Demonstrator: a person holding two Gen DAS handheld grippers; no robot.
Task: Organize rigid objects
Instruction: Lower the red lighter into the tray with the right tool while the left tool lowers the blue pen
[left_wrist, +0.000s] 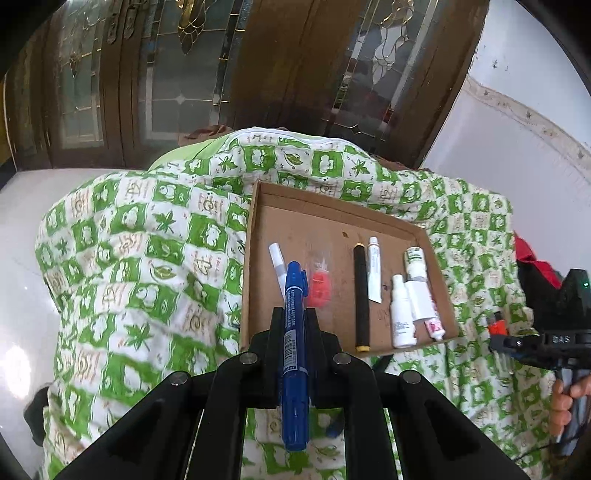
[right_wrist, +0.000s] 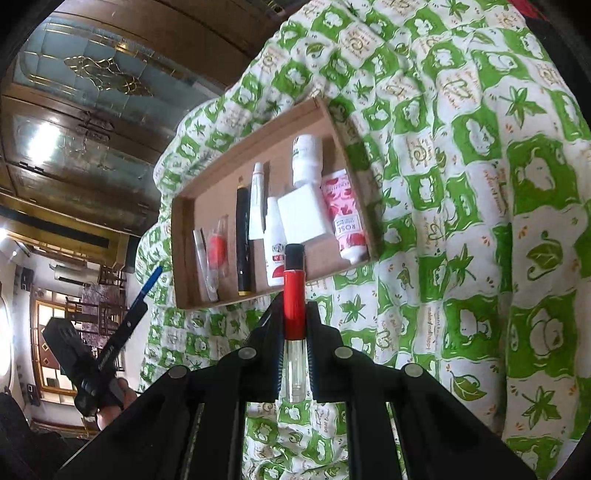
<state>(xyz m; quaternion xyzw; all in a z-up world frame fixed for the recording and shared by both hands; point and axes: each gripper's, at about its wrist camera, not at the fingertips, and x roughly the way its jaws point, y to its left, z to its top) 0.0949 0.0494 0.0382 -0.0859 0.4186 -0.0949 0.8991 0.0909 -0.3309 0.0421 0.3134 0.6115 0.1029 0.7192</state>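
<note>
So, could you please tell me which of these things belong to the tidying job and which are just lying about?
Job: blue marker in left hand-held gripper; red-capped vial in right hand-held gripper; cardboard tray.
Lying about: green patterned cloth; wooden cabinet.

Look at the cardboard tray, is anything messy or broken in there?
Nothing looks broken or spilled. In the shallow brown cardboard tray, most things lie roughly side by side. Only the flat white box sits crookedly, resting over the white plastic bottle beside the pink rose tube.
</note>
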